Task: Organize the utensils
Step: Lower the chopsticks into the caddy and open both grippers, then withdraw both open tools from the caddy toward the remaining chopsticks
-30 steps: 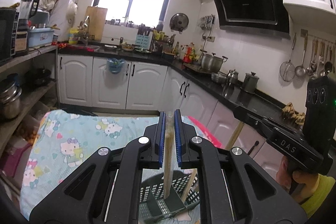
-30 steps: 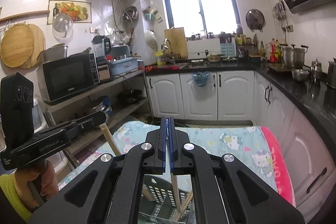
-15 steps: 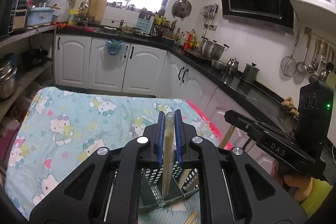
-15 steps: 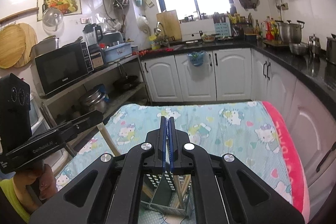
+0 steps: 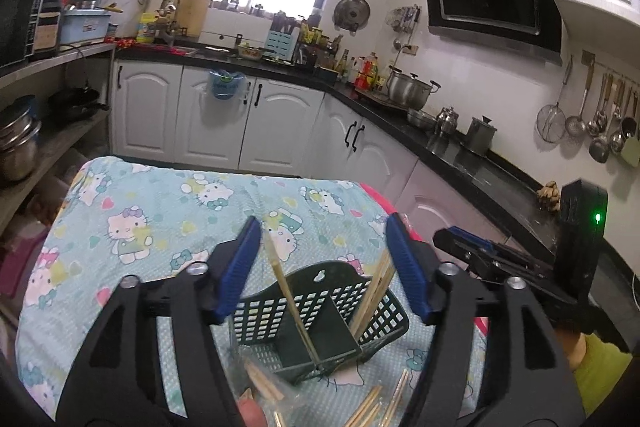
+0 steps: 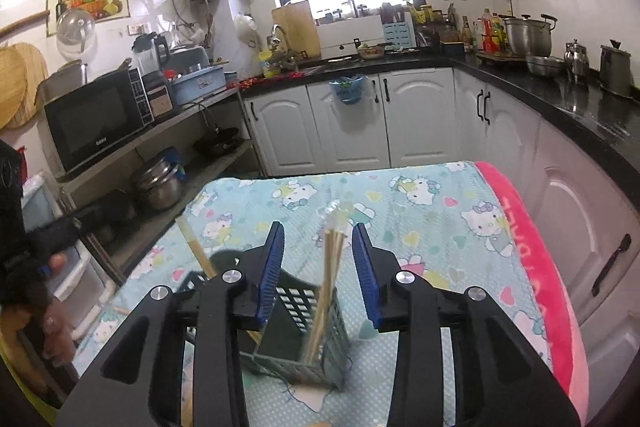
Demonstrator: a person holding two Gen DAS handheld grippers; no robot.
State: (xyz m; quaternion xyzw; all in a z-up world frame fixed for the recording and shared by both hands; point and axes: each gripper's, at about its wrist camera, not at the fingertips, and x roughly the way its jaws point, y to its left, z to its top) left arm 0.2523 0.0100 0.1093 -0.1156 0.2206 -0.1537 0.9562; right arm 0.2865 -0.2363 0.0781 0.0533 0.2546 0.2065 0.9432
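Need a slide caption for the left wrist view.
Left hand-held gripper, jaws just opened, above green utensil basket with chopsticks standing in it, on cartoon-print cloth.

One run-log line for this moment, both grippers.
left gripper: jaws just opening, chopstick freed into basket | right gripper: jaws just opening, chopsticks standing in basket | more chopsticks on cloth

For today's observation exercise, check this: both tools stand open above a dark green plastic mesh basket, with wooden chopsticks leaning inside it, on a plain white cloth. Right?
Not quite. The cloth is light blue with a cartoon cat print, not plain white, as both wrist views show. The rest stands: the left tool and right tool are open above the dark green plastic mesh basket, with wooden chopsticks leaning inside.
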